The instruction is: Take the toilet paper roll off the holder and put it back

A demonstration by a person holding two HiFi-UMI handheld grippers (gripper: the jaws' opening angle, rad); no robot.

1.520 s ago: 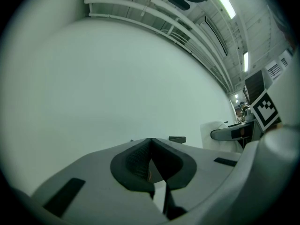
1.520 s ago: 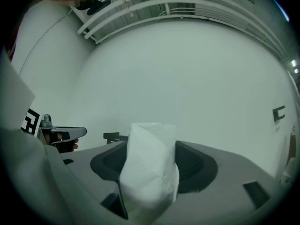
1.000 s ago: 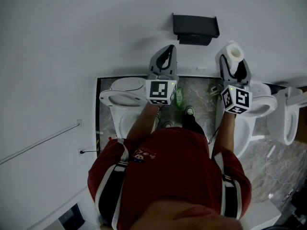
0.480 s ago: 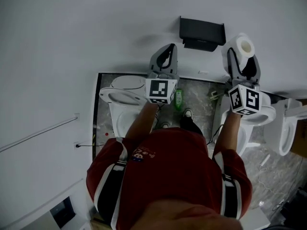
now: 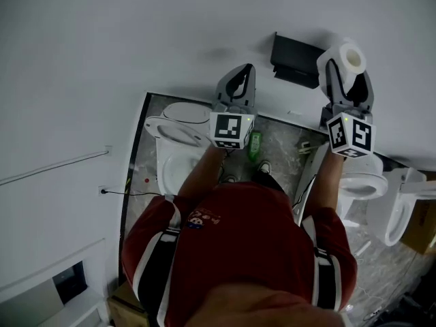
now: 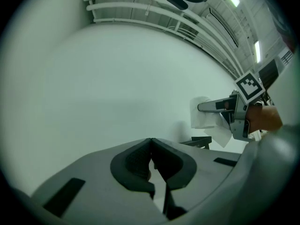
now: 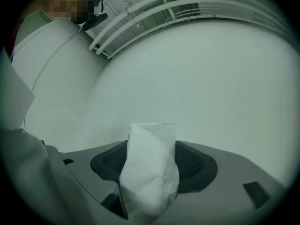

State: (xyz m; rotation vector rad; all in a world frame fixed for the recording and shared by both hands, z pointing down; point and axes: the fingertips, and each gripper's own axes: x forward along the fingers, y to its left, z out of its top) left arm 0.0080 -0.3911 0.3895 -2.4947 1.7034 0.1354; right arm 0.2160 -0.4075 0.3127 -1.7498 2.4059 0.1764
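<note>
1. The left tool (image 6: 151, 144), its jaws together on nothing, has moved little and waits lower down, short of the wall (image 5: 136, 33).
2. The right tool (image 5: 346, 80), clamped on the toilet paper roll (image 5: 345, 54), has climbed over the last second.
3. The roll is now level with the holder (image 5: 295, 60), just off its right end and not on it. Refitting it looks like the step in hand.

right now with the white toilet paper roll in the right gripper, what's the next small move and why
Probably ease the right gripper down toward the black wall holder: its jaws clamp the white toilet paper roll, which the left gripper view shows above and apart from the holder.
</note>
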